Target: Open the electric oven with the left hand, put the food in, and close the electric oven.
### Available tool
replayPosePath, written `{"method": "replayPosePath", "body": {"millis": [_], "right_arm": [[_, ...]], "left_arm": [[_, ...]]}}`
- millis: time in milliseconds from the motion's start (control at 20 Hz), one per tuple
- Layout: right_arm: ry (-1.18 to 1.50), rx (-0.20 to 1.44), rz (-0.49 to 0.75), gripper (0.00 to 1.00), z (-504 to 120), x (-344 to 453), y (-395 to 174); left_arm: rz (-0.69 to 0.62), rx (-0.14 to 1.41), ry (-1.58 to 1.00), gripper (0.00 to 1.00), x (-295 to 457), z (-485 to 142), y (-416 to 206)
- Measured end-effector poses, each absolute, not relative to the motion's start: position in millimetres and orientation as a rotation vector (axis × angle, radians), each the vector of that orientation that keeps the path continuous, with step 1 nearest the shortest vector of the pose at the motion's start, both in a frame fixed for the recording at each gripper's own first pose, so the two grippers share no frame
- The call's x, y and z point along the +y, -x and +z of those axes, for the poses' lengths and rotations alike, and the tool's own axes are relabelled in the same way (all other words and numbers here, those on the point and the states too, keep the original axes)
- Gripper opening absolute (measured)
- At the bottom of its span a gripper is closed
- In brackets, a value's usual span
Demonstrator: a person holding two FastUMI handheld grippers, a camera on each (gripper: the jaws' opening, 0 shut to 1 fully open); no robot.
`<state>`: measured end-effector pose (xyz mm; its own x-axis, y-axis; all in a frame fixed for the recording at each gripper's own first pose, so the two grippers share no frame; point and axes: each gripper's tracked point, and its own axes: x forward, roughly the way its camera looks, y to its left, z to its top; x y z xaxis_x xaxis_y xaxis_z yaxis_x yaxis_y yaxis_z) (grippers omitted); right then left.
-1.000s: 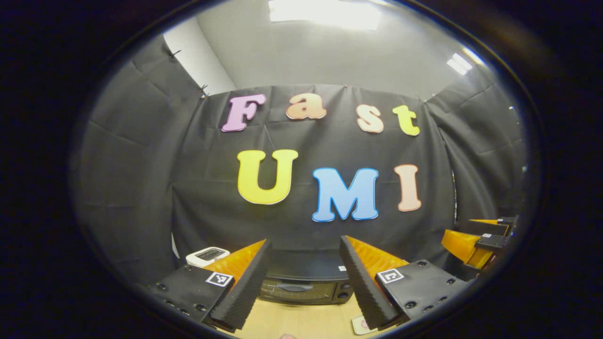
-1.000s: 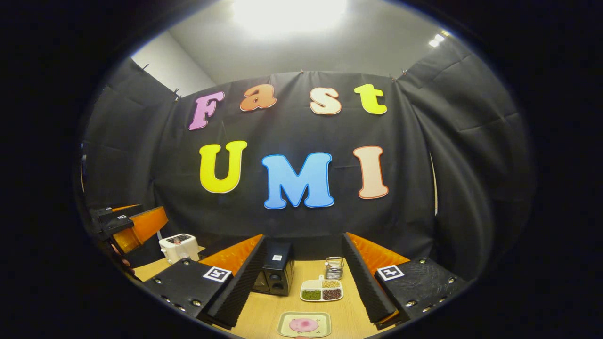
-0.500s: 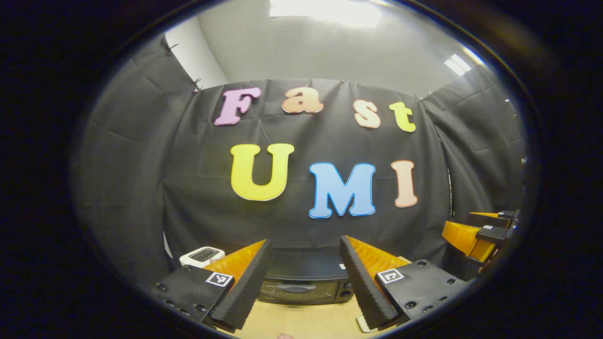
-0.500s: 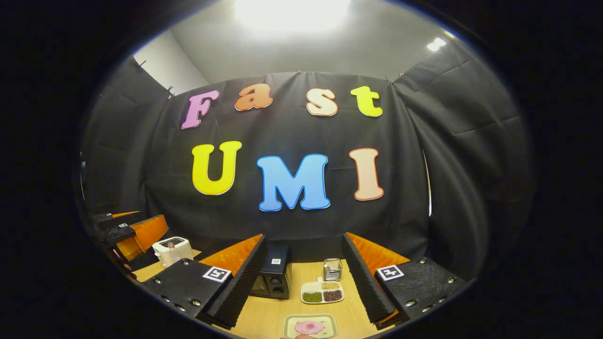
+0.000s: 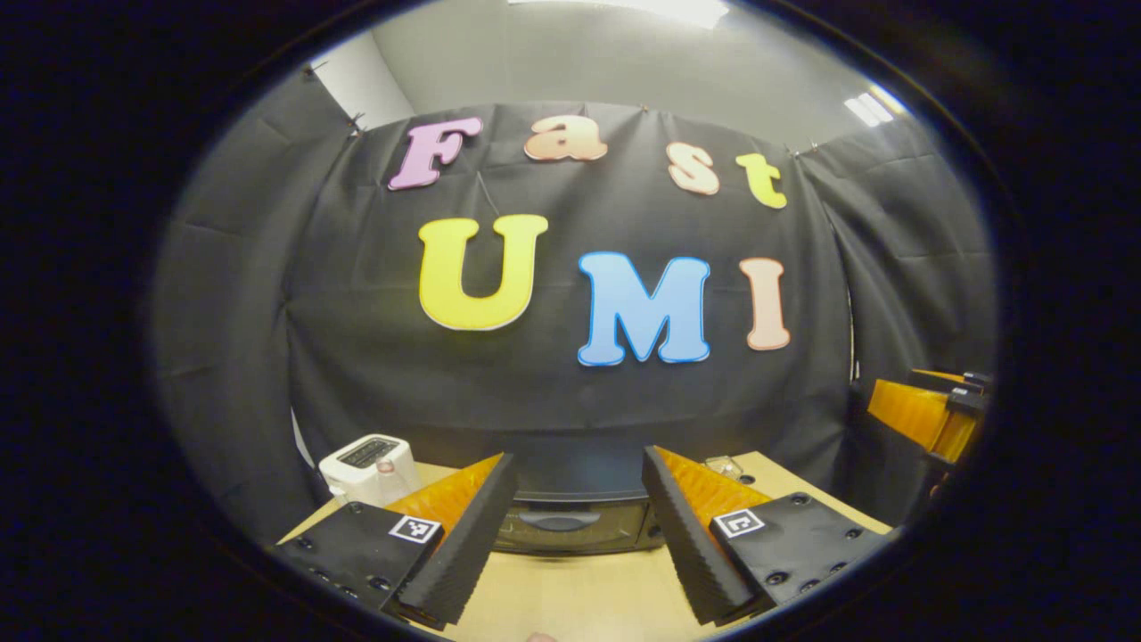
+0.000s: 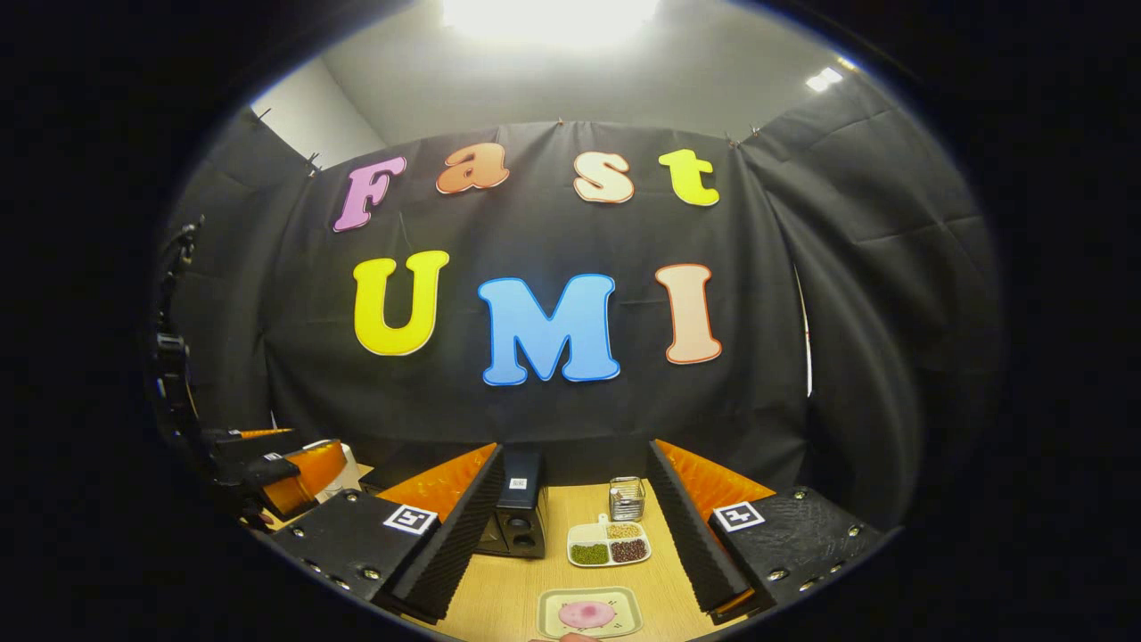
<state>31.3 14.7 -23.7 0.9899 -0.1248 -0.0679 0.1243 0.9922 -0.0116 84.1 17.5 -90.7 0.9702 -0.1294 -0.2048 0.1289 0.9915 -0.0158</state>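
Left gripper view: left gripper (image 5: 575, 526) released, empty, facing closed oven (image 5: 570, 526) on bench (image 5: 579, 597); stiff hinged door, grab handle (image 5: 559, 519).
Right gripper view: right gripper (image 6: 575, 526) released; soft-looking food (image 6: 586, 613) on plate (image 6: 548, 620) below.

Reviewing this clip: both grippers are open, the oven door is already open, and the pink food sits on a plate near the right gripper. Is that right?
Not quite: the oven door is shut, its handle flush at the front between the left gripper's open fingers, as the left gripper view shows. The rest holds: the right gripper is open too, and the pink food sits on a plate just before it.
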Motion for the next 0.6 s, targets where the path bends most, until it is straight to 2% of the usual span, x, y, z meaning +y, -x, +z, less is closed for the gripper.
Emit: {"method": "replayPosePath", "body": {"millis": [300, 350, 500, 550, 600], "right_arm": [[0.035, 0.090, -0.143, 0.97, -28, 2, -37], [0.038, 0.091, -0.145, 0.97, -27, 0, -38], [0.044, 0.091, -0.160, 0.97, -28, -7, -40], [0.042, 0.095, -0.165, 0.97, -28, -9, -40], [0.040, 0.100, -0.171, 0.97, -31, -11, -40]], "left_arm": [[-0.139, 0.331, 0.004, 1.00, 13, -154, -143], [-0.136, 0.351, -0.001, 0.95, 13, -166, -154], [-0.126, 0.405, -0.014, 1.00, 12, -197, -181], [-0.126, 0.417, -0.026, 0.92, 12, -208, -189], [-0.123, 0.425, -0.045, 0.96, 12, -216, -197]]}}
